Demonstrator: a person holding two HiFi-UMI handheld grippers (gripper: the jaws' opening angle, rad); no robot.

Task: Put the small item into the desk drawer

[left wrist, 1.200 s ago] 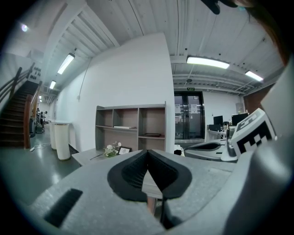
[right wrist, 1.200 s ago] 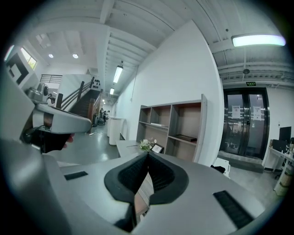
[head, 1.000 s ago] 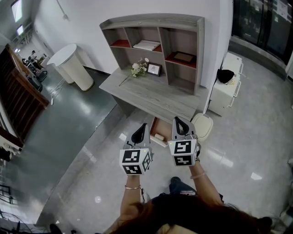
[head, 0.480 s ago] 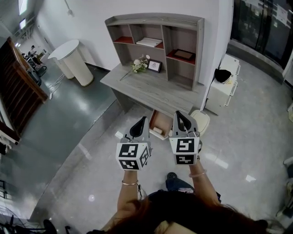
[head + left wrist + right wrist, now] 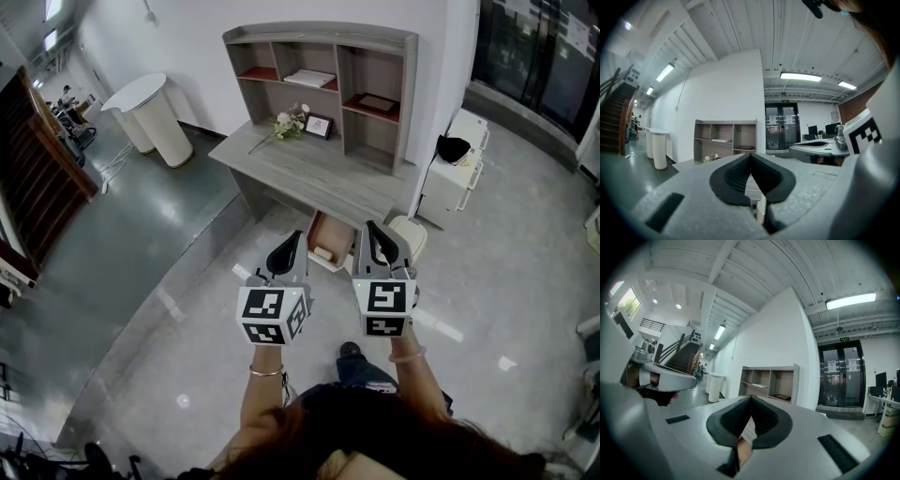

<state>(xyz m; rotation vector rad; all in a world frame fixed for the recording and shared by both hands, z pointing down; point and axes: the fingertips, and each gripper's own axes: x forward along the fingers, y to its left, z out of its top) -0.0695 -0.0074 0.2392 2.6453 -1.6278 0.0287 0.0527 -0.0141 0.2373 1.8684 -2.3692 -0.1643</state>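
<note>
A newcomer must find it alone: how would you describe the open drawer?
Look for the grey desk with the shelf unit on it against the white wall. Under the desk's near edge, towards its right end in the head view, the drawer stands pulled out. Unlike the shelf's compartments, it sits below the desktop and opens upward, with a small pale item inside.

Desk drawer [image 5: 337,234]: open, pulled out from under the front edge of the grey wooden desk [image 5: 309,173], near its right end; pale outer walls, reddish-brown inside.
Small item [image 5: 324,252]: pale and oblong, too small to tell more.
Item's place: lies flat on the drawer's floor, toward its front left corner.
</note>
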